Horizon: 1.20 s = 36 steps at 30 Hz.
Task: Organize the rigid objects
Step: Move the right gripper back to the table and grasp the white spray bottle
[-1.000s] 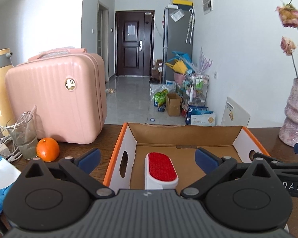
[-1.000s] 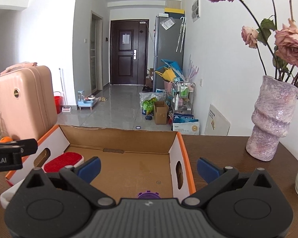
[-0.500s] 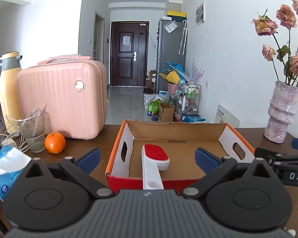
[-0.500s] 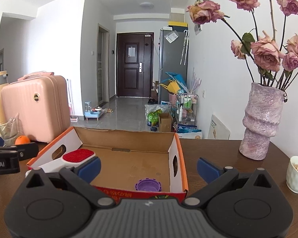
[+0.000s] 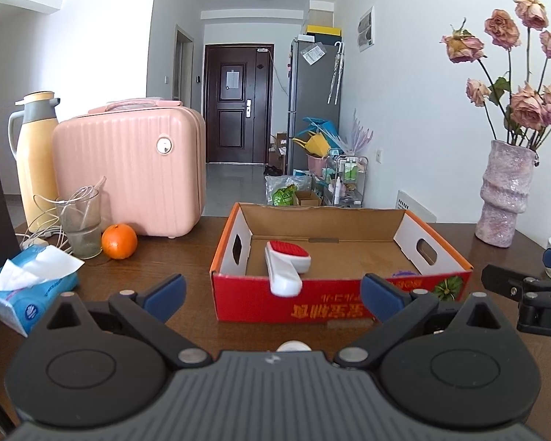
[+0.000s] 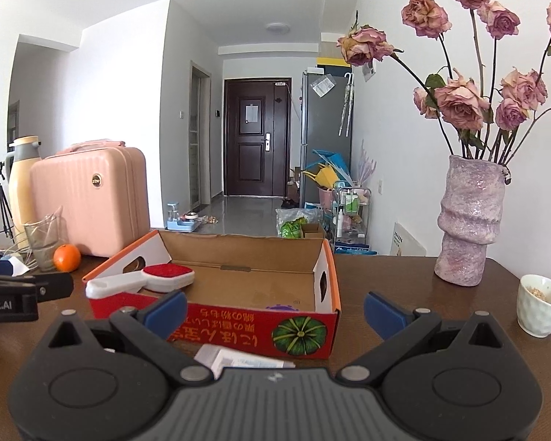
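Left gripper and right gripper: both spread wide, empty, near the red-fronted cardboard box. White red-padded brush leans on the box's front wall.

We see bright, even daylight, glare on the hallway floor, sharp focus, and fisheye-bent, dark-cornered edges.

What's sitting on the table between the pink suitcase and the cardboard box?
Nothing: in the left wrist view, bare dark tabletop separates the pink suitcase from the cardboard box.
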{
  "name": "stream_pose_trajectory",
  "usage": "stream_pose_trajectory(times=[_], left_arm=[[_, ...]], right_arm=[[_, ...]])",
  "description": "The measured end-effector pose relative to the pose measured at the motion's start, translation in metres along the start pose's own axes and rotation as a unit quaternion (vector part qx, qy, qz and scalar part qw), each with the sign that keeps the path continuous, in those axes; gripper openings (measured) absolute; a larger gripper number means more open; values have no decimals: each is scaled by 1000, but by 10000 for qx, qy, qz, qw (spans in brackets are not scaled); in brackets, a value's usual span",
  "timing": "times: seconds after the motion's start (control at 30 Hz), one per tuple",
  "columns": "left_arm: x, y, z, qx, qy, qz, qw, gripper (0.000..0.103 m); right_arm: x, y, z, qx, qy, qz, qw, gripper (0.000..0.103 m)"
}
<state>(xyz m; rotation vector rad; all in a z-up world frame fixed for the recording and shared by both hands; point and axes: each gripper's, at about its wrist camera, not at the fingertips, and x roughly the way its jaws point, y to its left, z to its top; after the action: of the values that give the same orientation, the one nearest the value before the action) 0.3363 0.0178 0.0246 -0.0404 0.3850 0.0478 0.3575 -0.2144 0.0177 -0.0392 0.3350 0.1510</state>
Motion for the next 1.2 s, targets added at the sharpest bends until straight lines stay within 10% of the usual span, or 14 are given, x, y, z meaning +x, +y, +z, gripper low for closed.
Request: stream_pose_trajectory(times=[1.2], left_arm=[[-75, -12, -77, 202, 461, -317, 9982, 103]], right_arm=[[-86, 0, -84, -268, 359, -8, 9990, 103]])
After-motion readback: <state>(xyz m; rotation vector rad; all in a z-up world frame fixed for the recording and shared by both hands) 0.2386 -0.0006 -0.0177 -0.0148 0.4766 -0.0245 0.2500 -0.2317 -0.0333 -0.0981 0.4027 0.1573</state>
